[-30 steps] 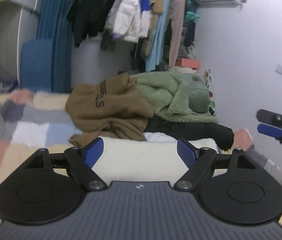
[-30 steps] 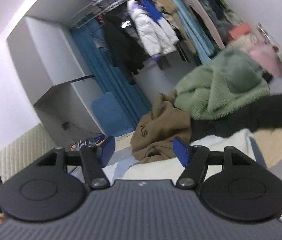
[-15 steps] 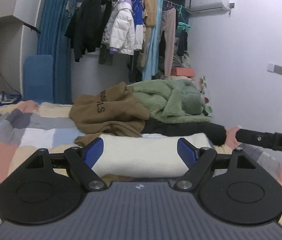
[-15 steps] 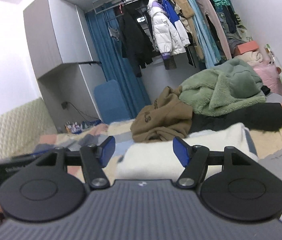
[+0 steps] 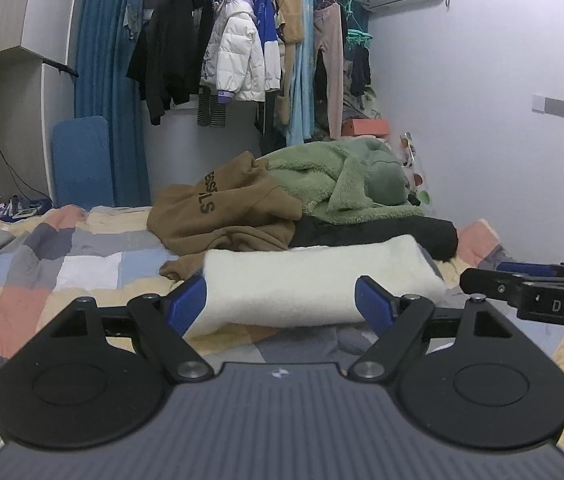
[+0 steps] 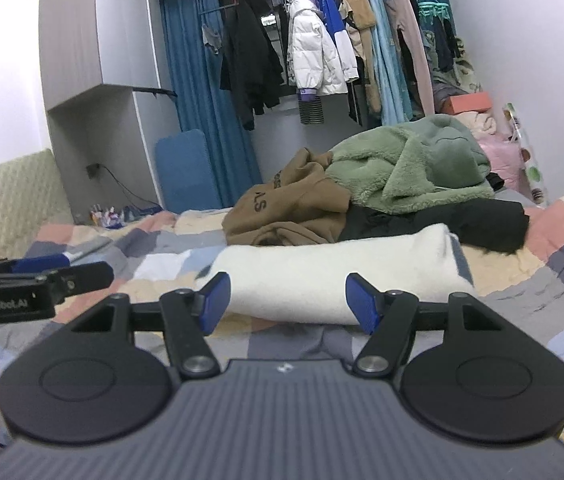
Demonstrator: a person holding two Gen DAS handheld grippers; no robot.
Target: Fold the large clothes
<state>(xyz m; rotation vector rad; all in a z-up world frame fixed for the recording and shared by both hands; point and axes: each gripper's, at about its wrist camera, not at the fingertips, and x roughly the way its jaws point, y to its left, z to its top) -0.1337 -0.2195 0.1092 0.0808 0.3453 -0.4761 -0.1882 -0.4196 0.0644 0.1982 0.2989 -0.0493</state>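
Observation:
A folded white fleece garment (image 5: 314, 280) lies flat on the patchwork bed, also in the right wrist view (image 6: 334, 276). Behind it are a brown hoodie (image 5: 226, 208) (image 6: 294, 208), a green fleece jacket (image 5: 342, 184) (image 6: 410, 168) and a black garment (image 5: 382, 232) (image 6: 462, 220). My left gripper (image 5: 280, 306) is open and empty, just in front of the white garment. My right gripper (image 6: 288, 302) is open and empty, also just in front of it. Each gripper shows from the side in the other's view: the right (image 5: 538, 280), the left (image 6: 42, 270).
The checked bedspread (image 5: 62, 268) covers the bed. A rail of hanging clothes (image 5: 250, 52) and a blue curtain (image 5: 102, 80) stand behind. A blue board (image 5: 82, 160) leans on the wall. The white wall (image 5: 482, 140) is on the right.
Both grippers have drawn back from the white garment and levelled out. The views have steadied and the garment lies folded on the bed.

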